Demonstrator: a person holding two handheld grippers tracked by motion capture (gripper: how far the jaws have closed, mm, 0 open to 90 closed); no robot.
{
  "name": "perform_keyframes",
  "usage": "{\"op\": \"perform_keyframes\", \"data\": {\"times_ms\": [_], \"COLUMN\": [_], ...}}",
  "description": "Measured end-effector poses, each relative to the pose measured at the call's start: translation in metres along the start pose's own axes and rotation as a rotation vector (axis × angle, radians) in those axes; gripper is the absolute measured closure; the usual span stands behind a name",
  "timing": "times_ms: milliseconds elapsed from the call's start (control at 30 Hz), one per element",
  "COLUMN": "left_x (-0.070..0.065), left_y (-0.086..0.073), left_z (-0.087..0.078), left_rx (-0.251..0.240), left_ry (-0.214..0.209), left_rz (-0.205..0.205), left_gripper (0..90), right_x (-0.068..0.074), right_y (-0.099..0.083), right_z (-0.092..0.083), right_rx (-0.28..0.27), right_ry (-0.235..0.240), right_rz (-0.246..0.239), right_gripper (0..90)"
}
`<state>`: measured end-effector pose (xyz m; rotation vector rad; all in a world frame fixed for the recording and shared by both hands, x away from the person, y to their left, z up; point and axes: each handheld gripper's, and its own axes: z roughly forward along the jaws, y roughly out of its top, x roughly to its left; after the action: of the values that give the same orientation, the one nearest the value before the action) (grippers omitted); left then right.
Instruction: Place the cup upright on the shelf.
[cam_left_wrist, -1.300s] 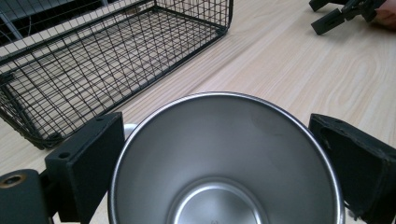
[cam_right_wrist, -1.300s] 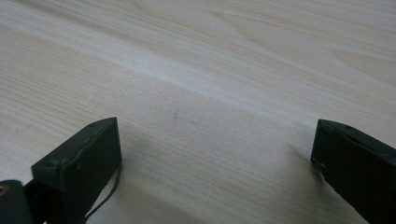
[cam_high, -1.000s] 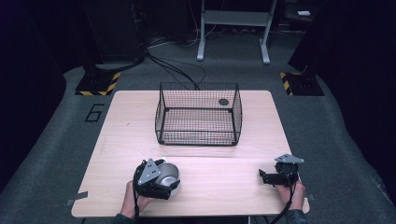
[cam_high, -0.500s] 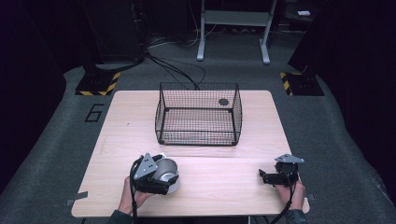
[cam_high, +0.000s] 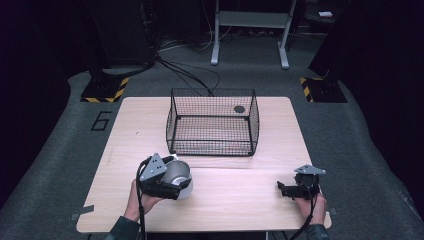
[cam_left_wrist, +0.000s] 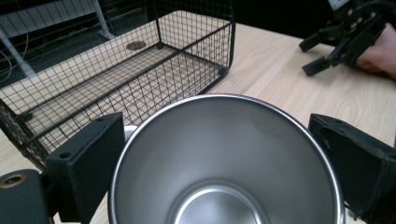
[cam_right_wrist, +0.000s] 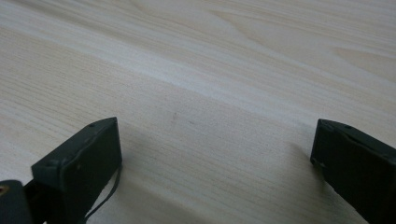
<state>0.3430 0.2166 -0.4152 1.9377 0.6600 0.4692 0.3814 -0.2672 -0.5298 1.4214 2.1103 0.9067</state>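
At the table's near left, the left gripper (cam_high: 172, 182) clamps a steel cup (cam_high: 177, 173) between its jaws, just short of the wire basket (cam_high: 212, 122). In the left gripper view the cup (cam_left_wrist: 224, 163) gapes mouth-first at the camera, its long axis running along the jaws, tipped toward the basket (cam_left_wrist: 116, 70). Since a second ago the cup has edged slightly closer to the basket; a small dark disc (cam_high: 239, 109) lies unmoved at the basket's far right. A "6" (cam_high: 101, 120) marks the floor. At right, the right gripper (cam_high: 285, 189) rests spread over bare table (cam_right_wrist: 210, 70).
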Motion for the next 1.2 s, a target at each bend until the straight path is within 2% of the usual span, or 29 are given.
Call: {"op": "perform_keyframes", "data": {"times_ms": [367, 567, 733, 1200], "left_x": [0.004, 0.011, 0.014, 0.023], "left_y": [0.022, 0.031, 0.042, 0.067], "left_z": [0.0, 0.002, 0.004, 0.01], "left_rx": [-0.004, -0.006, -0.009, -0.039], "left_ry": [-0.009, -0.017, -0.027, -0.041], "left_rz": [0.025, 0.012, 0.026, 0.021], "left_gripper": [6.5, 6.5, 6.5, 6.5], "right_x": [0.0, 0.0, 0.0, 0.0], "right_y": [0.0, 0.0, 0.0, 0.0], "right_z": [0.0, 0.0, 0.0, 0.0], "right_rx": [0.0, 0.002, 0.001, 0.0], "right_ry": [-0.001, 0.001, 0.0, 0.0], "right_rz": [0.001, -0.003, 0.0, -0.008], "right_gripper": [1.5, 1.5, 1.5, 1.5]}}
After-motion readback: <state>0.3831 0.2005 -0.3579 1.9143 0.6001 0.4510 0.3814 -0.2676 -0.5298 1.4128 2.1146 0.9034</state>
